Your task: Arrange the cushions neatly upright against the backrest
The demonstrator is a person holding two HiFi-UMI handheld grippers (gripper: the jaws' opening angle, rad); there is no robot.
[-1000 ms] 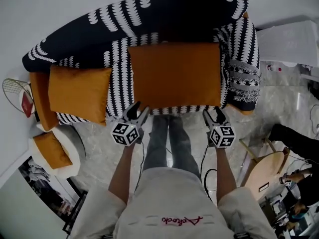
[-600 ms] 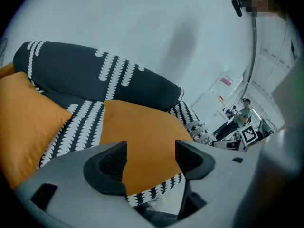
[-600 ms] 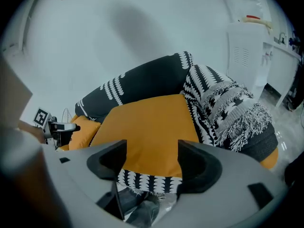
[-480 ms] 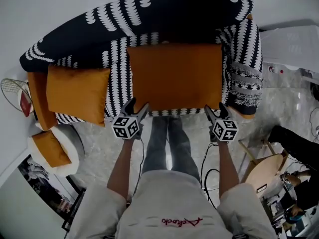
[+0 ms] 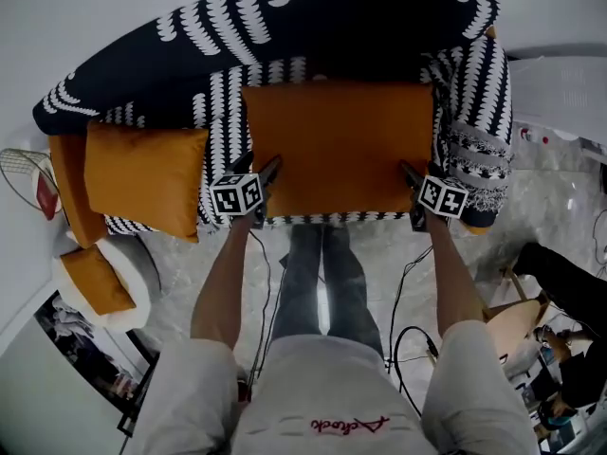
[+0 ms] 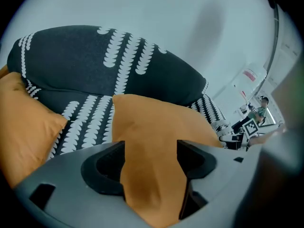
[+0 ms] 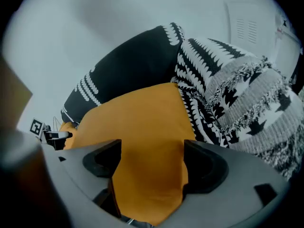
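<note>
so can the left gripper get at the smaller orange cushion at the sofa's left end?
Probably yes. The left gripper, whose jaws have just been opening, straddles the large cushion's front corner. The smaller cushion lies beside it, with only striped seat between.

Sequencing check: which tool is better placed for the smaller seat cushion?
Left. The left tool is nearer the smaller cushion than the right tool; both, jaws just opening, straddle corners of the large cushion.

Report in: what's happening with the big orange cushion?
Left gripper and right gripper: jaws just opened, a front corner of the big cushion between each pair. Cushion lies on the sofa seat, not yet upright. Nothing in the way.
</note>
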